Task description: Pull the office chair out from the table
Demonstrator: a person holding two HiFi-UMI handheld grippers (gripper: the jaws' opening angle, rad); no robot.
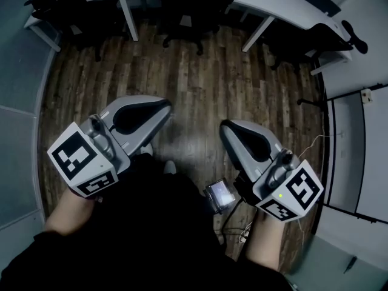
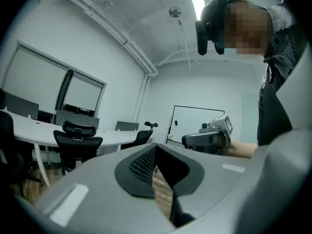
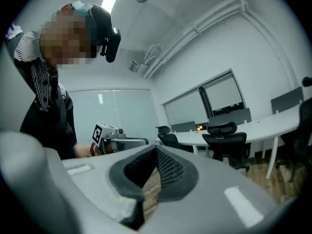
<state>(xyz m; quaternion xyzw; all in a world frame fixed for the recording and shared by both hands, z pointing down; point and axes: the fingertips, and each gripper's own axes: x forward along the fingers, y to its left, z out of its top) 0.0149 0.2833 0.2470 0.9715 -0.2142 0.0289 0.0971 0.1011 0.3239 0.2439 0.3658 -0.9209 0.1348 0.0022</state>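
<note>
A black office chair (image 1: 185,8) stands tucked under the curved white table (image 1: 254,2) at the top of the head view, far ahead of both grippers. My left gripper (image 1: 165,107) and right gripper (image 1: 225,126) are held side by side over the wooden floor, both shut with nothing between the jaws. In the left gripper view the shut left gripper (image 2: 156,150) points past a black chair (image 2: 78,140) at the table (image 2: 34,130). In the right gripper view the shut right gripper (image 3: 156,152) has a black chair (image 3: 225,139) to its right.
More black chairs (image 1: 66,11) (image 1: 303,38) sit under the same table to the left and right. A cable (image 1: 312,144) trails on the floor at the right beside white panels (image 1: 348,150). A small device (image 1: 220,194) hangs at my waist. Wooden floor (image 1: 194,83) lies between me and the chairs.
</note>
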